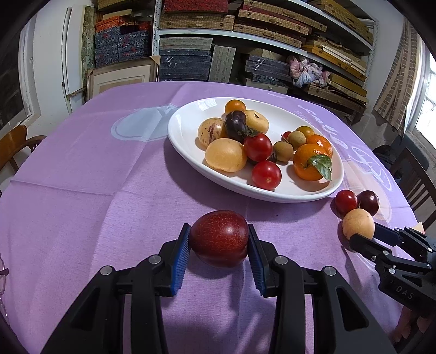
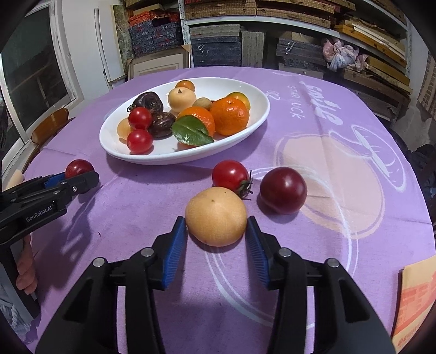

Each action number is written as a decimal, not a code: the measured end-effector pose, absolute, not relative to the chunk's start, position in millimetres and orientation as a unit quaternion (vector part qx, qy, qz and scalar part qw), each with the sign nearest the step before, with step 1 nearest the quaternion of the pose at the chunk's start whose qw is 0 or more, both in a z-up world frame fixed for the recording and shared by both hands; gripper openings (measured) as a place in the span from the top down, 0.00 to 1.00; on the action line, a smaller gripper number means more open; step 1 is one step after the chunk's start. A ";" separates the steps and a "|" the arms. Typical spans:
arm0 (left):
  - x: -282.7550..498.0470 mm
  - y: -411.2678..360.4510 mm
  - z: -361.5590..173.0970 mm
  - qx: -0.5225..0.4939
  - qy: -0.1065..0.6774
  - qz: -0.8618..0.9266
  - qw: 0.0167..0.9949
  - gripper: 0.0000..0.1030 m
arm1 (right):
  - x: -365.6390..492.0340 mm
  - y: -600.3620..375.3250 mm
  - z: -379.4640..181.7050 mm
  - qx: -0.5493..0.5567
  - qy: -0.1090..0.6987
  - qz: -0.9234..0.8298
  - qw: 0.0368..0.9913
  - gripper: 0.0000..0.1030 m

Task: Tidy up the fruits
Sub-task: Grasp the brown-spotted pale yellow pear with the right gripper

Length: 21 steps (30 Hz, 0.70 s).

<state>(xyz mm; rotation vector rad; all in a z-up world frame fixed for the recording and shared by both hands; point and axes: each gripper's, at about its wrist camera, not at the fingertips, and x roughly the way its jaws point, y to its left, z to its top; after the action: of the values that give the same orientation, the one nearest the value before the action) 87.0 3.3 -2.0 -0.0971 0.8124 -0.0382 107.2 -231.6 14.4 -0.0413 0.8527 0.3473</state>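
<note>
**Both claws at fruit, near worktop edge**

Left claw clamped on red plum, short of white plate. Right claw spread around yellow fruit, pads not quite touching; tomato just behind.

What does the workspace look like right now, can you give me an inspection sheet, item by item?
Surface: table under a purple tablecloth.
Job's things: white oval plate heaped with fruit; red plum, tan round fruit, tomato and dark plum on the cloth.
Clutter: orange paper at the table edge.
Grippers: left gripper jaws against the red plum; right gripper jaws flank the tan round fruit, gaps visible.
Cables: nothing seen.
Surroundings: shelves of boxes, wooden chairs, window.
</note>
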 end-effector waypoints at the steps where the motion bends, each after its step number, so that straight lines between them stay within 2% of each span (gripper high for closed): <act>1: 87.0 3.1 -1.7 -0.047 0.394 -0.019 0.918 0.61 | 105.2 -233.8 18.6 -0.016 0.405 0.168 0.899 0.57; 4: 86.5 5.0 2.3 -0.054 0.392 -0.025 0.918 0.61 | 100.8 -240.0 31.3 -0.004 0.388 0.168 0.906 0.59; 6: 86.6 5.7 7.6 -0.057 0.386 -0.025 0.920 0.61 | 103.2 -245.2 35.2 0.009 0.389 0.174 0.905 0.97; 10: 87.9 4.3 10.4 -0.055 0.383 -0.026 0.922 0.61 | 114.8 -245.5 15.0 0.007 0.432 0.167 0.886 1.00; 13: 87.9 1.5 7.4 -0.054 0.387 -0.028 0.920 0.61 | 114.2 -246.8 14.3 0.016 0.422 0.176 0.889 0.90; 14: 88.2 1.0 7.4 -0.054 0.387 -0.029 0.920 0.61 | 112.6 -245.6 19.2 0.013 0.412 0.175 0.894 0.79; 15: 88.4 0.6 7.5 -0.054 0.387 -0.029 0.920 0.61 | 111.7 -243.1 23.2 0.010 0.405 0.180 0.896 0.61; 17: 88.5 1.5 6.5 -0.053 0.388 -0.029 0.920 0.61 | 108.9 -235.4 28.3 0.003 0.395 0.189 0.899 0.39; 21: 90.4 2.8 3.4 -0.055 0.392 -0.027 0.918 0.61 | 111.6 -217.1 29.7 -0.018 0.395 0.197 0.897 0.38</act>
<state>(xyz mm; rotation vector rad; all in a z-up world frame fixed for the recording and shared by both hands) 90.4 2.8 3.4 -0.1121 0.8059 -0.0565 111.6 -217.1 29.7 -0.0379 0.8189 0.4073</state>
